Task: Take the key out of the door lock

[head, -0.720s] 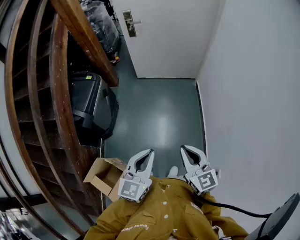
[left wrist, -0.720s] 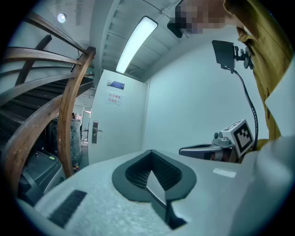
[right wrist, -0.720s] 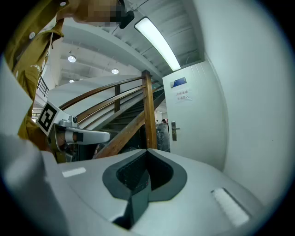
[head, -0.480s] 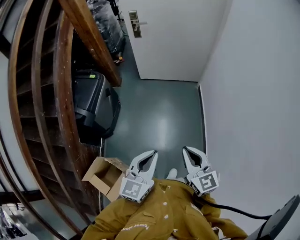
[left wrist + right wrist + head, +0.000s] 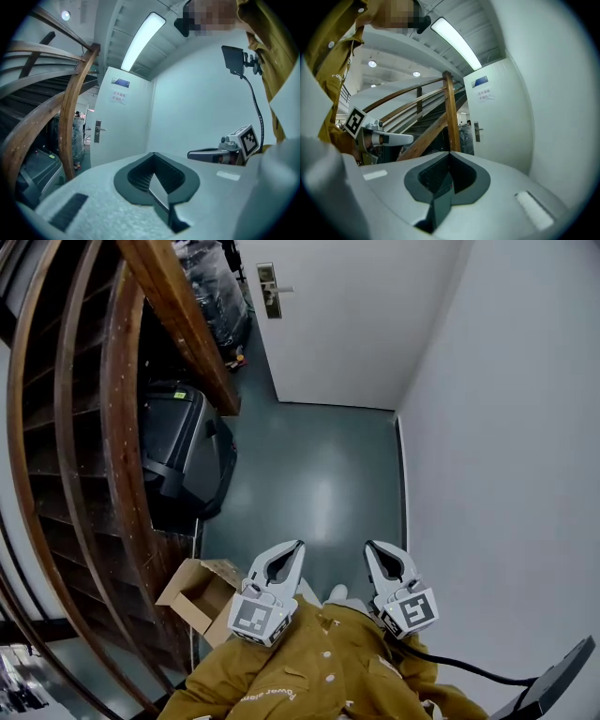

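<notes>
A white door [image 5: 347, 315] stands at the far end of the passage, with a brass lock plate and lever handle [image 5: 269, 289] on its left edge; the same plate shows small in the left gripper view [image 5: 98, 131] and the right gripper view [image 5: 476, 131]. The key is too small to make out. My left gripper [image 5: 298, 545] and right gripper [image 5: 369, 546] are held close to the person's chest, far from the door, both shut and empty. The person wears a mustard jacket [image 5: 319, 662].
A curved wooden stair rail [image 5: 178, 320] runs along the left. Under it sit a black bin [image 5: 183, 451] and an open cardboard box [image 5: 197, 594]. A plain white wall [image 5: 506, 446] closes the right side. The grey-green floor [image 5: 314, 474] leads to the door.
The head view has shifted slightly, so the door and handle sit a little further right and lower in frame. Both grippers stay shut near the chest.
</notes>
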The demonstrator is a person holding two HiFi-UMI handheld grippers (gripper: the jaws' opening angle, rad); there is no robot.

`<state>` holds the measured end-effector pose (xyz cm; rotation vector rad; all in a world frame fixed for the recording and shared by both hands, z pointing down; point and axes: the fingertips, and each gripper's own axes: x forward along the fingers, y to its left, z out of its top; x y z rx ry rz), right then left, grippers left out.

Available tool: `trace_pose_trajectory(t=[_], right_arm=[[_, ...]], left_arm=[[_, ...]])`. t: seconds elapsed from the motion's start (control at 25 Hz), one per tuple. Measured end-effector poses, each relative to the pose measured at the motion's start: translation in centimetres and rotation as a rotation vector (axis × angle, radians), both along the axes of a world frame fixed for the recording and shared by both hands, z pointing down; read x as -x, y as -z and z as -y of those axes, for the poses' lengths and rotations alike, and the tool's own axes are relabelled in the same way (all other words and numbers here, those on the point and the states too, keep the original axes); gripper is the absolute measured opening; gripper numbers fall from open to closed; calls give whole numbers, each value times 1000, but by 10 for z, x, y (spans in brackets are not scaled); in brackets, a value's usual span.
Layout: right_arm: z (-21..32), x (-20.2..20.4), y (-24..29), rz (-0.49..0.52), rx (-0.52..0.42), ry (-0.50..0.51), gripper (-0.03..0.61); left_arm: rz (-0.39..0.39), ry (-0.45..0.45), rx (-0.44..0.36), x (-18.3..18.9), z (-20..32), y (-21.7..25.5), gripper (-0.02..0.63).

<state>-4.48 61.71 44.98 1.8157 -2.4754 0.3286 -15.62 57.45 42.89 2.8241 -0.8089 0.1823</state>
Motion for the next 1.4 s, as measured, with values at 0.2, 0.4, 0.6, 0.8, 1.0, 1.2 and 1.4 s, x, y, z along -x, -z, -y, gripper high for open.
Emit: trace_pose_trajectory(t=[0.2, 0.4, 0.6, 0.8, 1.0, 1.2, 1.4], right_arm=[[64, -9, -17, 10, 46, 18, 6], [193, -13, -23, -16, 38, 86, 6], [358, -11, 10, -42, -7, 132, 6], [478, -29, 38, -48, -41, 158, 6], [573, -66, 26, -58, -12, 179, 6], [674, -124, 13, -72, -5, 239, 6], [760, -158, 23, -62, -26, 339, 6]], left_arm=[[20, 42, 84, -1, 60, -28, -3], [-8, 59, 86, -19, 188, -50, -3], [-40, 62, 91, -26, 346, -41, -3], [-58, 58, 49, -49, 472, -9, -3], [-53, 82, 50, -85, 568, -11, -3], [-38, 156, 60, -133, 666, -19, -3], [-51, 272, 79, -153, 749, -14, -3]])
